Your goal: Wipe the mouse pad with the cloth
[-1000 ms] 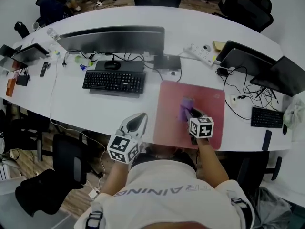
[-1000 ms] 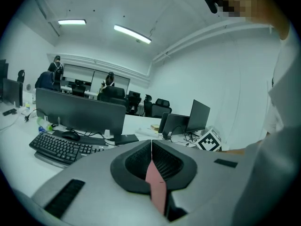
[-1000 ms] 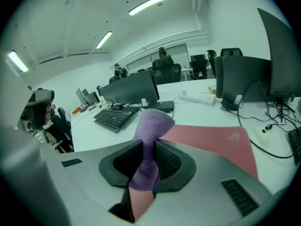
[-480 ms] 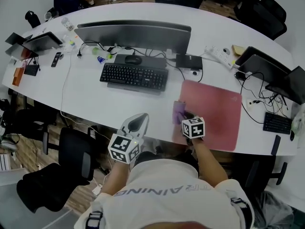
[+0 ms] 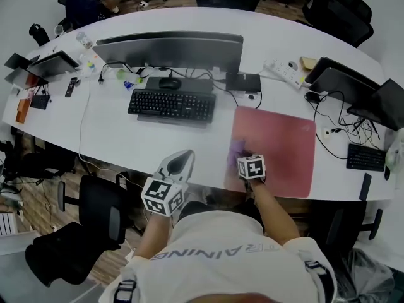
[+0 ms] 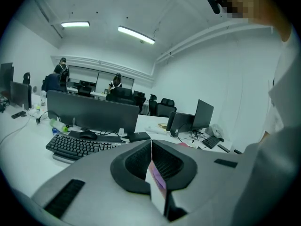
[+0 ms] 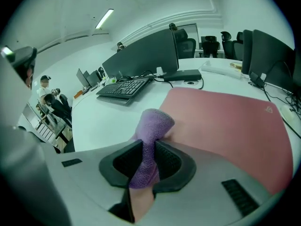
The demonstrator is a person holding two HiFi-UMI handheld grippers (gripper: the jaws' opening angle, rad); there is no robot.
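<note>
A pink mouse pad lies on the white desk, right of the black keyboard. A purple cloth rests at the pad's near left corner. My right gripper is shut on the cloth, which sticks out ahead of the jaws onto the pad's edge. My left gripper hangs off the desk's near edge, left of the pad, jaws closed together with nothing between them.
A wide monitor stands behind the keyboard with a mouse and a black box. Laptops and cables sit right of the pad. A power strip lies behind it. Chairs stand below the desk edge.
My right gripper has dragged the cloth from the middle of the pad toward its near left corner. The left gripper has stayed put.
</note>
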